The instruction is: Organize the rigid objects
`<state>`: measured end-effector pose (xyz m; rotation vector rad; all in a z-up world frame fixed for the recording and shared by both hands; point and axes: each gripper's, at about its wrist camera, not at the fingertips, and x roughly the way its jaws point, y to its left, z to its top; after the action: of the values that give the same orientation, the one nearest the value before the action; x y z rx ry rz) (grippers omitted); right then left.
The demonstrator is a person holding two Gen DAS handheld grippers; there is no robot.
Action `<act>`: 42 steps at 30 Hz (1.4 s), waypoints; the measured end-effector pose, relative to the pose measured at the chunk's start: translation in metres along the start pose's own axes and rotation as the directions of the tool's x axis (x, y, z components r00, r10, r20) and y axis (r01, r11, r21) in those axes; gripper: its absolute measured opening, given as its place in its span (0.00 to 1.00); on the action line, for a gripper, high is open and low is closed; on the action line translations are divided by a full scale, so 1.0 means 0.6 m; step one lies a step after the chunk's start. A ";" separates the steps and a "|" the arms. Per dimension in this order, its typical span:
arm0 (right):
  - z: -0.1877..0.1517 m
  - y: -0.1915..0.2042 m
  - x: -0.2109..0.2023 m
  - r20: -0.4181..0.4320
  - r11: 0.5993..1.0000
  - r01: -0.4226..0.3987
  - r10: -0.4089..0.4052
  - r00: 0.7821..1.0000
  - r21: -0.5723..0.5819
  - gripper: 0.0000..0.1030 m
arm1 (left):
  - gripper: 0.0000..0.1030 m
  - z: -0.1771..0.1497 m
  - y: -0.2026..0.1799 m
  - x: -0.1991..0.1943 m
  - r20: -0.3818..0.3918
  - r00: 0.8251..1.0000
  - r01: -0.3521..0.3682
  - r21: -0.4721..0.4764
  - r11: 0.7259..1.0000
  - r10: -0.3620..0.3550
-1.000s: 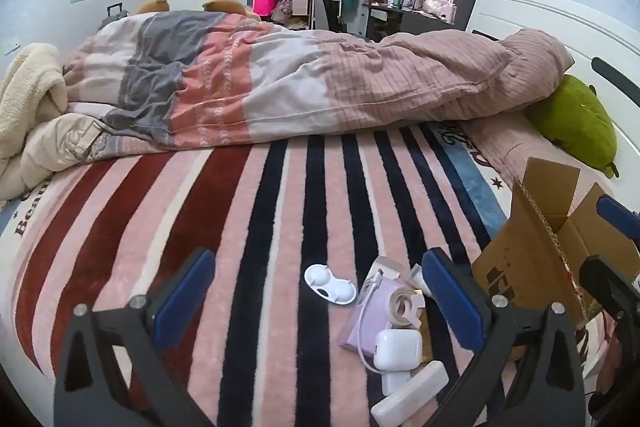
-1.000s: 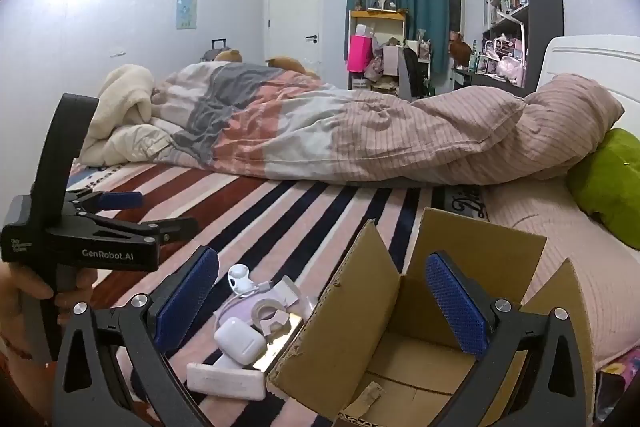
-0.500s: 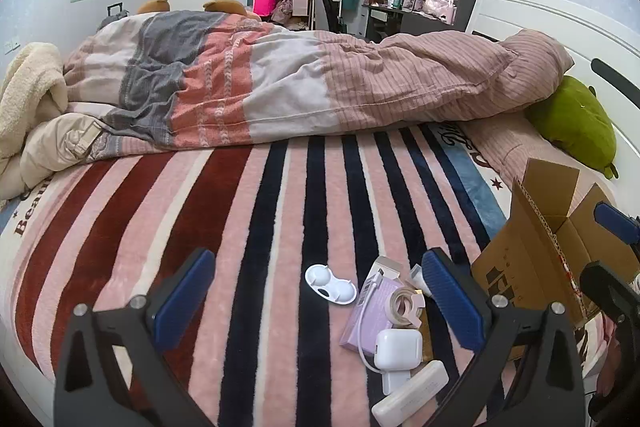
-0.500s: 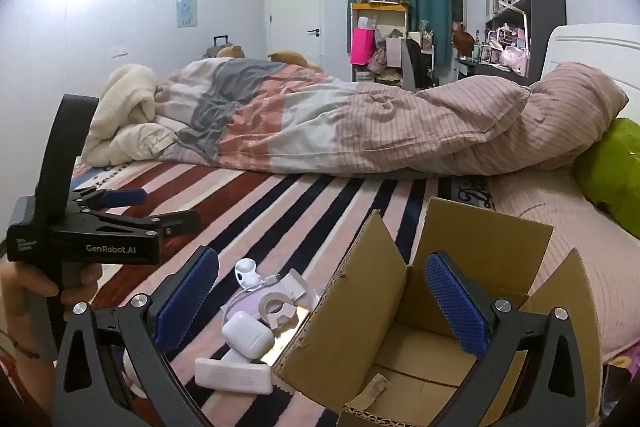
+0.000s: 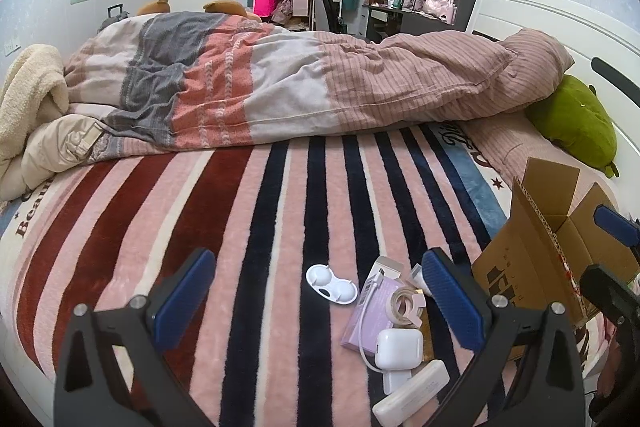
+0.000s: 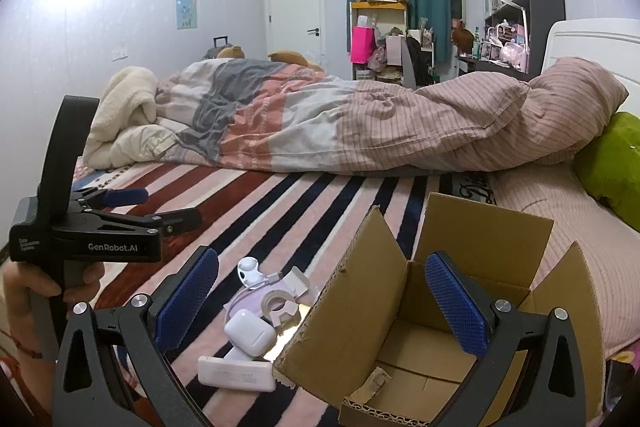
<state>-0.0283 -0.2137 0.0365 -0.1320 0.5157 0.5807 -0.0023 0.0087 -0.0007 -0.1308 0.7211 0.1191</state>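
On the striped blanket (image 5: 280, 227), wide bare room is lying leftward; the left gripper (image 5: 316, 301) is hovering wide apart, holding nothing. Rightward, small items (image 5: 394, 323) are clustering against the box (image 6: 472, 291) edge, the right gripper (image 6: 320, 301) gaping empty above its flaps.
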 end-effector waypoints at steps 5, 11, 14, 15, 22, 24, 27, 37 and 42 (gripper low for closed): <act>0.001 0.000 0.000 -0.001 1.000 -0.002 0.002 1.000 -0.002 1.00 | 1.00 0.000 0.002 0.000 0.000 1.000 0.000 0.000 1.000 0.000; 0.001 -0.001 0.001 -0.003 1.000 -0.003 0.003 1.000 0.000 1.00 | 1.00 -0.001 0.001 -0.002 0.003 1.000 0.000 0.002 1.000 0.000; -0.003 0.002 -0.001 -0.006 1.000 -0.003 0.003 1.000 0.001 1.00 | 1.00 -0.001 0.002 -0.002 0.003 1.000 0.001 0.001 1.000 -0.001; -0.004 0.003 -0.001 -0.007 1.000 -0.003 0.003 1.000 0.001 1.00 | 1.00 -0.001 0.002 -0.002 0.002 1.000 0.001 0.001 1.000 -0.001; -0.009 0.006 0.005 -0.015 1.000 -0.006 0.006 1.000 0.000 1.00 | 1.00 -0.002 0.002 -0.002 0.002 1.000 0.004 0.001 1.000 -0.004; -0.011 0.007 0.005 -0.016 1.000 -0.007 0.007 1.000 0.001 1.00 | 1.00 -0.002 0.002 -0.004 0.003 1.000 0.006 0.000 1.000 -0.006; -0.009 0.007 0.005 -0.016 1.000 -0.007 0.007 1.000 0.001 1.00 | 1.00 -0.002 0.002 -0.005 0.005 1.000 0.003 0.001 1.000 -0.003; -0.010 0.006 0.005 -0.020 1.000 -0.009 0.009 1.000 0.002 1.00 | 1.00 -0.001 0.003 -0.007 0.004 1.000 0.002 0.000 1.000 -0.002; -0.009 0.007 0.005 -0.022 1.000 -0.011 0.011 1.000 0.003 1.00 | 1.00 -0.002 0.003 -0.006 0.004 1.000 0.003 0.000 1.000 -0.003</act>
<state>-0.0307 -0.2104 0.0304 -0.1333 0.5386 0.5902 -0.0059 0.0099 0.0010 -0.1318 0.7167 0.1166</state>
